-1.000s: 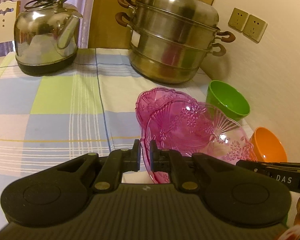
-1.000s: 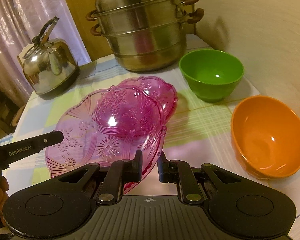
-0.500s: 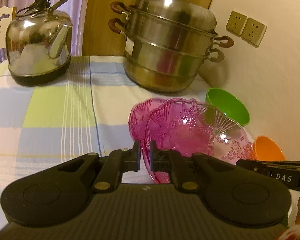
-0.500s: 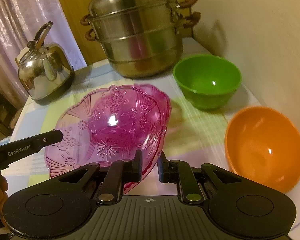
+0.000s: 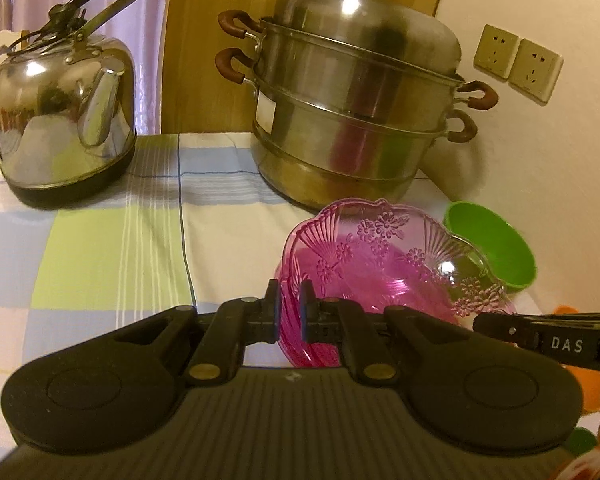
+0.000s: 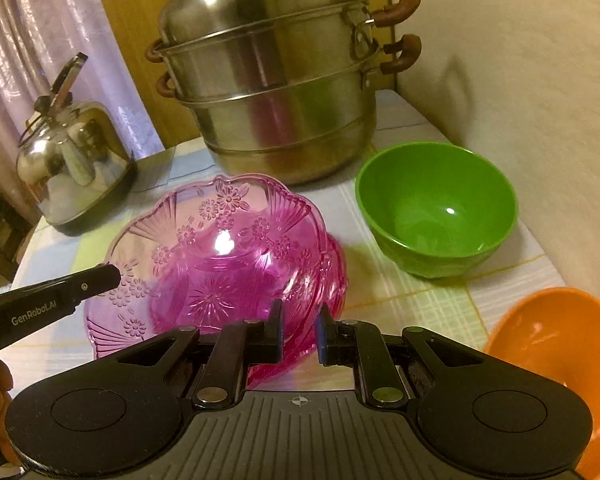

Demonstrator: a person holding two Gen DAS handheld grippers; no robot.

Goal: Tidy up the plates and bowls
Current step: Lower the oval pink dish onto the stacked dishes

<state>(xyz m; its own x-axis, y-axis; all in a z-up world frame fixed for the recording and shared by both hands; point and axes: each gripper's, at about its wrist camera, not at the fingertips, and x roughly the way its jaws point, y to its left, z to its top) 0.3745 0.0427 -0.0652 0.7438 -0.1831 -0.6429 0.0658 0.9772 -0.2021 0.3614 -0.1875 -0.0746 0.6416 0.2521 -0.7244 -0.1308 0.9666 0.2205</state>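
Observation:
A clear pink flower-patterned plate point(image 6: 220, 256) hangs just above the table, held at two points on its rim. My left gripper point(image 5: 289, 306) is shut on the plate's point(image 5: 380, 256) near left rim. My right gripper point(image 6: 300, 326) is shut on its near rim. A second pink plate point(image 6: 338, 272) lies on the table right under it and shows only as a darker edge on the right. A green bowl point(image 6: 436, 208) stands to the right by the wall. An orange bowl point(image 6: 560, 360) sits nearer, at the right edge.
A big stacked steel steamer pot point(image 5: 356, 120) stands close behind the plates. A steel kettle point(image 5: 64, 120) is at the back left. The wall with two sockets point(image 5: 516, 64) closes the right side. The checked tablecloth point(image 5: 100, 260) stretches bare to the left.
Both grippers carried the held pink plate toward the steamer pot. It now covers the second pink plate, which stuck out behind it before. The pot and green bowl look closer.

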